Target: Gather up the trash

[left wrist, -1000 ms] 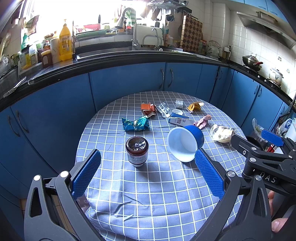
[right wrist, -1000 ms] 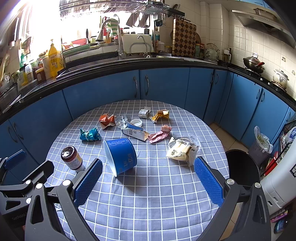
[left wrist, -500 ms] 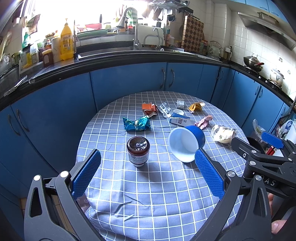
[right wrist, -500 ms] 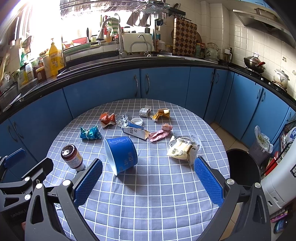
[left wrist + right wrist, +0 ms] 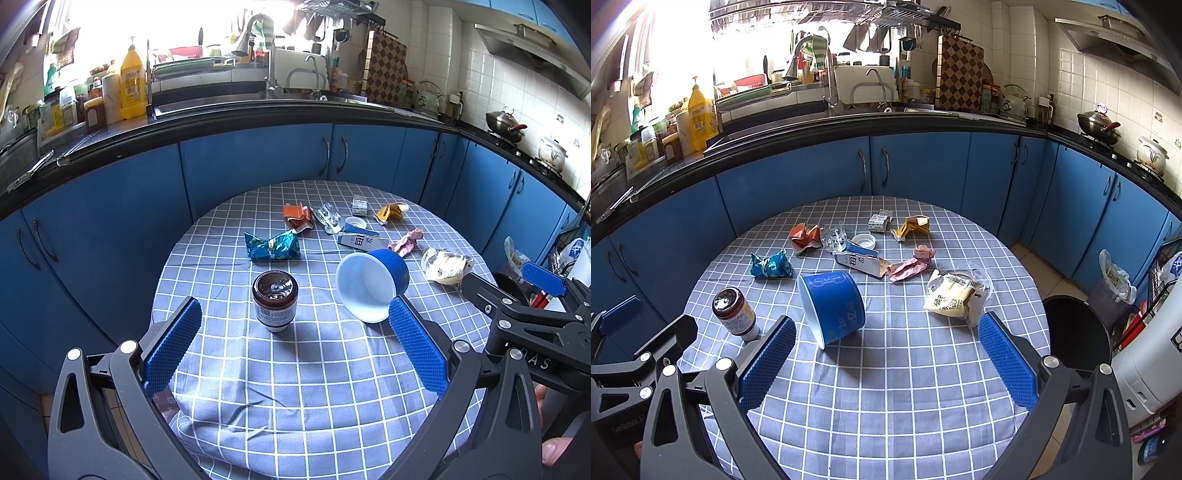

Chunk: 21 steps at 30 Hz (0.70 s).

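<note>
Hovering with fingers wide apart and empty, the left gripper [image 5: 293,341] and right gripper [image 5: 886,356] face the trash: the tipped blue cup [image 5: 833,304] is nearest, wrappers [image 5: 910,266] behind. Probably the black bin [image 5: 1075,332] receives it.

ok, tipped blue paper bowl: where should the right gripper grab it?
Probably the rim. The blue paper bowl lies on its side, mouth toward the jar. One finger inside the mouth and one on the outer wall, from above, pinches the thin wall. The right gripper is open, but the body looks wide.
</note>
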### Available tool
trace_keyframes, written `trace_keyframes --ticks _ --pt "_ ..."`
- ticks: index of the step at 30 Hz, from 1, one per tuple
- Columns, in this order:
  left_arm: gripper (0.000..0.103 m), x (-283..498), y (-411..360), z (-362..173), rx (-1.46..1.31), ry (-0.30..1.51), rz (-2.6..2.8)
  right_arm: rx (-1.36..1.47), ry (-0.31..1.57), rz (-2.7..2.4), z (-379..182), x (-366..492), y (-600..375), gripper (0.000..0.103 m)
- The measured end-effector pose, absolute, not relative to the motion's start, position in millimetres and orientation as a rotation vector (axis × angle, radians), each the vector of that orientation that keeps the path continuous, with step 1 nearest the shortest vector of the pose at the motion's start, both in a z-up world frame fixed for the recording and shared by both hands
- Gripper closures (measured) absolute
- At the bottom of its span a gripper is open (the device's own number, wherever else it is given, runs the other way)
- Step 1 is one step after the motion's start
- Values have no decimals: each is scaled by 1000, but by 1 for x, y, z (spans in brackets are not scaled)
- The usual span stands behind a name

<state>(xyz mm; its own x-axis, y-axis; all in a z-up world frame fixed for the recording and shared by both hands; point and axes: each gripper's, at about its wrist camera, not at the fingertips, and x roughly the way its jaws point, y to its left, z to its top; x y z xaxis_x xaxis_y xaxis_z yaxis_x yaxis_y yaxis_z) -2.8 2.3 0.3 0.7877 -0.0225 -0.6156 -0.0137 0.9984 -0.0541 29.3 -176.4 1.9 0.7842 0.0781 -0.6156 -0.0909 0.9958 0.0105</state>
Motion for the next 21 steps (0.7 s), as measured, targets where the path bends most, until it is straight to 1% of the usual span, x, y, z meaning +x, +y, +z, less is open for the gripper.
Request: trace_keyframes --ticks 8,21 --pt "3 -2 5 -1 -59 670 0 -21 669 91 -4 28 -176 6" --pt "3 15 14 -18 -84 729 14 -34 721 104 -15 43 -178 6"
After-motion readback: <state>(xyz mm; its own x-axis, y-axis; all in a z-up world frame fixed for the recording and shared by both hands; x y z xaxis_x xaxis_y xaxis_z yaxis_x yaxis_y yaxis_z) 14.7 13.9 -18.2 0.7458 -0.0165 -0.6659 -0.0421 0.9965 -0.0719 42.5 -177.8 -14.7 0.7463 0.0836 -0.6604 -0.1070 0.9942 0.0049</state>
